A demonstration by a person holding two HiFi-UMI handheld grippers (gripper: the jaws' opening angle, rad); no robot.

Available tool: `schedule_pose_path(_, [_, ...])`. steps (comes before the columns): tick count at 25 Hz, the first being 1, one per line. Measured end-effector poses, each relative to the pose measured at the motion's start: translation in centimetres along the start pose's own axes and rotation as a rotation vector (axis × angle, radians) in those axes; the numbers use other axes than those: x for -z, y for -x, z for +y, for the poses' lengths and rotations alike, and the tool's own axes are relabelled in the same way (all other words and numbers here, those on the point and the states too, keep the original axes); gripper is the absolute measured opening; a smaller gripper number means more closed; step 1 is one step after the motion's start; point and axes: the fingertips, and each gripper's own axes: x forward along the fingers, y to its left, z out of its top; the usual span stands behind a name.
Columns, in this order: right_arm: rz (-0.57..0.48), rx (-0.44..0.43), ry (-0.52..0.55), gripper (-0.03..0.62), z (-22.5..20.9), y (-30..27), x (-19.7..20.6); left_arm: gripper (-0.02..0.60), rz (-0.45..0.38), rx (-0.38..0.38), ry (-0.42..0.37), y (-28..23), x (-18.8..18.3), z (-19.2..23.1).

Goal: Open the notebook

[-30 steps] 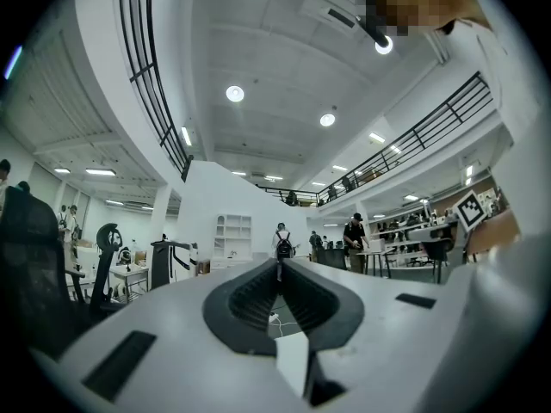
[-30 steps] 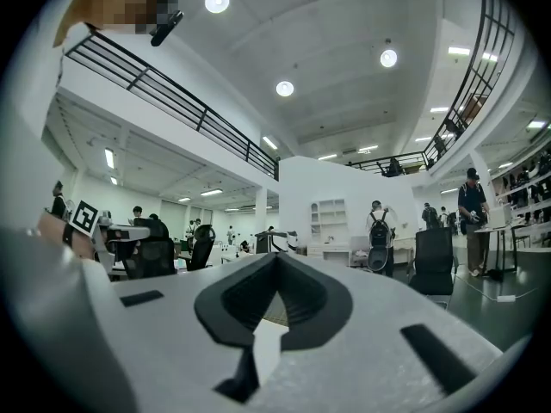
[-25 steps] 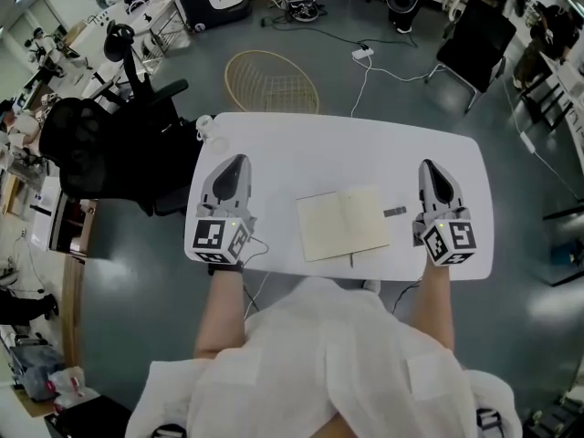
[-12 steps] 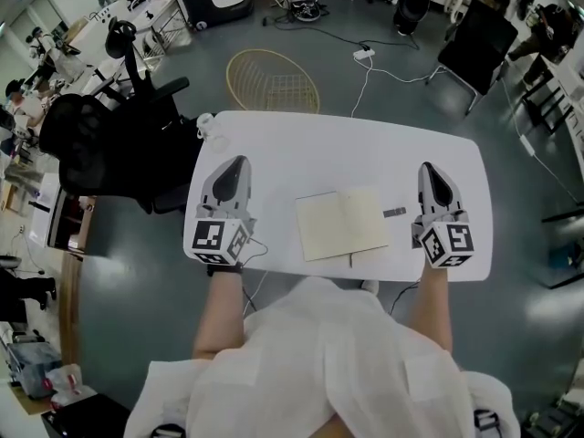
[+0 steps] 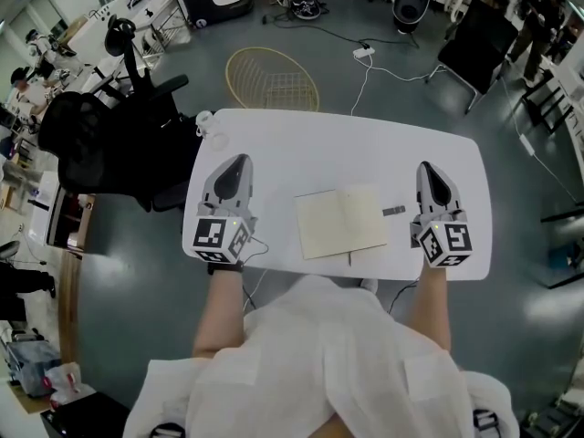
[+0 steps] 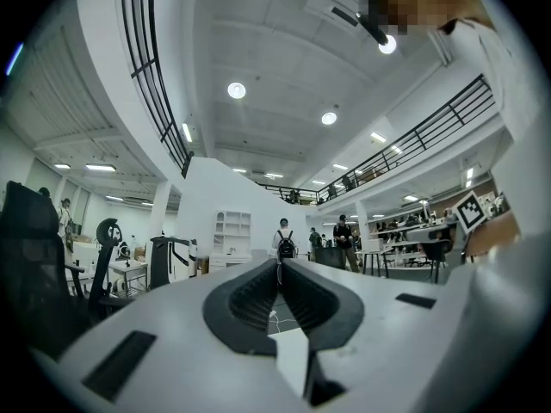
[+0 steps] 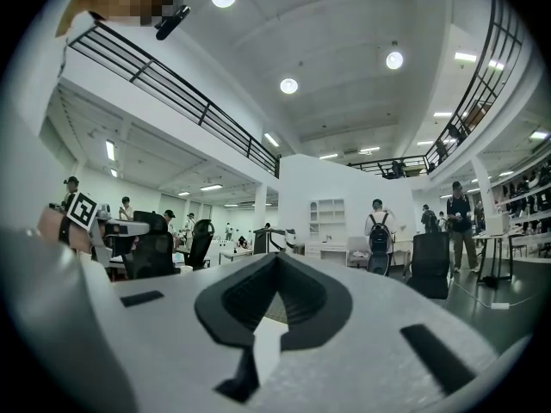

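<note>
**Left hand-held gripper** point(image 5: 239, 162): the jaws are closed tip to tip, with nothing between them. The unit sits over the left part of the white, round-cornered table point(image 5: 347, 144) and points to the far side. Its marker cube is at the near end.

**Right hand-held gripper** point(image 5: 425, 168): the jaws are likewise closed tip to tip and hold nothing. The unit sits over the right part of the table and also points far.

**Cream-coloured rectangular notebook** point(image 5: 342, 222): it lies flat on the table between the two hand-held grippers, toward the near edge and apart from both. It appears spread open, with the cream surface up and a faint line running near to far across it.

**Small dark flat rectangular piece** point(image 5: 394, 211): it lies on the table between the notebook's right edge and the right hand-held gripper.

**Surroundings:** a round tan wicker frame point(image 5: 271, 80) is on the grey floor beyond the far edge of the table. A black mesh office chair point(image 5: 100, 140) stands to the left of the table.
</note>
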Motion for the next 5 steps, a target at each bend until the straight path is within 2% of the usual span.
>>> schedule_pose_path(5, [0.004,0.005,-0.001,0.002,-0.21,0.26,0.47,0.017,0.004,0.002,-0.001,0.05,0.45,-0.32])
